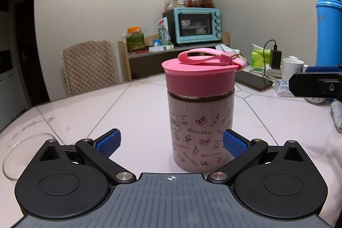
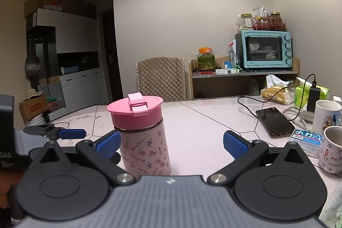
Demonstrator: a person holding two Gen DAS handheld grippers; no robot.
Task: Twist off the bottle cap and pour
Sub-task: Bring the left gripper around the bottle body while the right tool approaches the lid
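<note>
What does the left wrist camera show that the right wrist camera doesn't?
Only the left wrist view shows the blue flask and a glass bowl. Only the right wrist view shows the phone, the steel cup and the cabinets. Both show the bottle with its pink cap on, the table, the oven, and both grippers open, left and right.

Both wrist cameras are looking low across the desk [image 1: 139,104] toward the far wall. The left one is sitting close to the bottle [image 1: 199,114], dead ahead at 12 o'clock. The right one is seeing that bottle [image 2: 142,136] near, around 11 o'clock. Both are sharing the toaster oven [image 1: 197,25] at 1 o'clock.
</note>
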